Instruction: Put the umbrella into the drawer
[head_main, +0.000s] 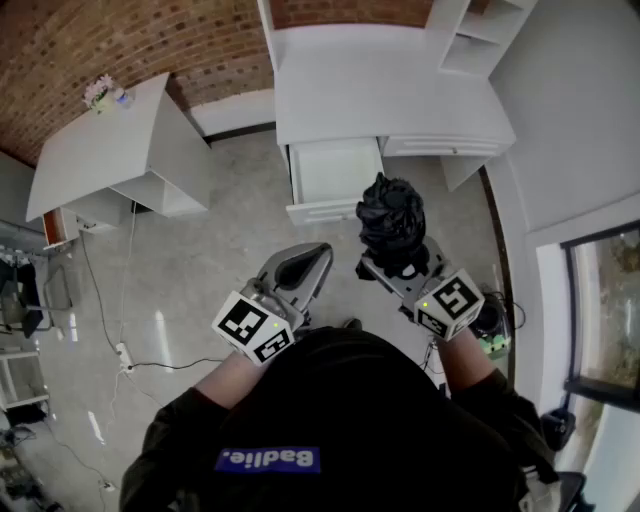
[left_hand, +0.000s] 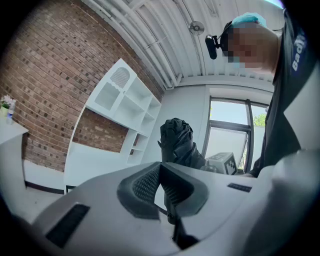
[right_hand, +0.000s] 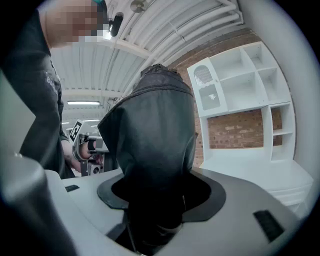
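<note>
A black folded umbrella (head_main: 392, 225) stands up out of my right gripper (head_main: 400, 262), which is shut on its lower end. In the right gripper view the umbrella (right_hand: 155, 135) fills the space between the jaws and hides the pads. My left gripper (head_main: 312, 258) is beside it at the left, shut, with nothing between its pads (left_hand: 161, 175). The left gripper view shows the umbrella (left_hand: 177, 142) just beyond those jaws. Ahead of both grippers the white desk (head_main: 385, 95) has its left drawer (head_main: 335, 170) pulled open, with a bare bottom.
A white side table (head_main: 100, 150) with a small flower pot (head_main: 103, 92) stands at the far left. A cable and a power strip (head_main: 125, 355) lie on the pale floor at the left. White shelves (head_main: 480, 30) rise above the desk, and a window (head_main: 600, 310) is at the right.
</note>
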